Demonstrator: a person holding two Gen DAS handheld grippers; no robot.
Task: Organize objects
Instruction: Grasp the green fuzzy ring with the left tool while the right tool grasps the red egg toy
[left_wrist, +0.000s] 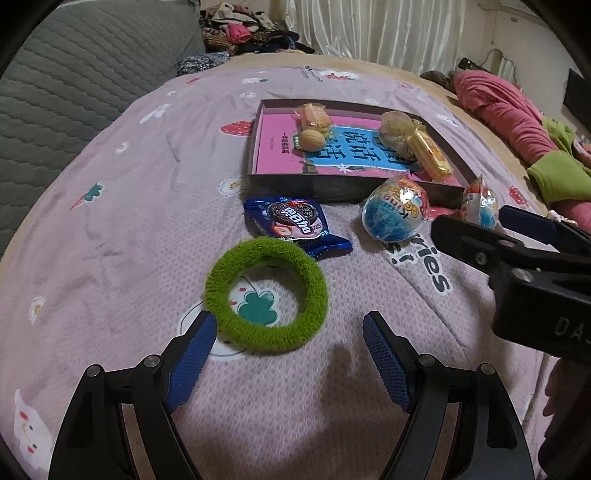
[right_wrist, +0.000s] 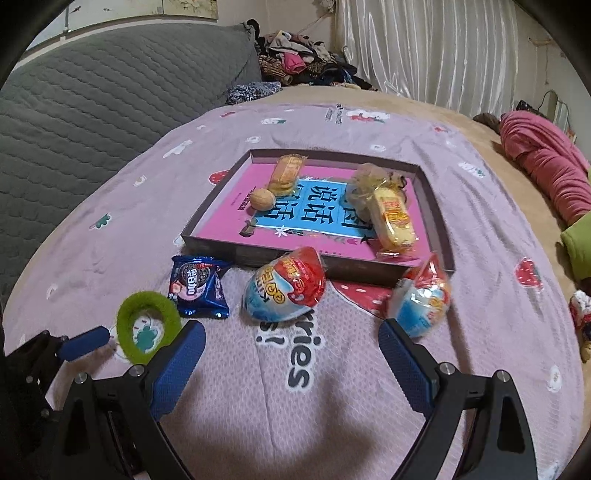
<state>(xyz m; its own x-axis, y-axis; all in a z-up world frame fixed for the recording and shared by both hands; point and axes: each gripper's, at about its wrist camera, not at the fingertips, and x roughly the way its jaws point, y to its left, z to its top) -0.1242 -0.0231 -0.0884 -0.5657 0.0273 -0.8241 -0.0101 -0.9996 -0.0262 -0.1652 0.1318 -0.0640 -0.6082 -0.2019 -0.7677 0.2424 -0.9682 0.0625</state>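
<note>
Your left gripper (left_wrist: 288, 325) is spread wide and empty, its ribbed blue pad touching the fuzzy green ring (left_wrist: 266, 294) on the quilt (left_wrist: 110, 229). Right gripper (right_wrist: 291, 336) is also wide open, empty, its pad beside a glossy egg-shaped pack (right_wrist: 421, 297); foil cookie packet (right_wrist: 199, 286) lies near the shallow box (right_wrist: 432, 206).

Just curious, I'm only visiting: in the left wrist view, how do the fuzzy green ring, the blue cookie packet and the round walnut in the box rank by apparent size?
1. Fuzzy green ring, though it lies nearest the camera.
2. Blue cookie packet.
3. Round walnut, smallest but farthest.
</note>
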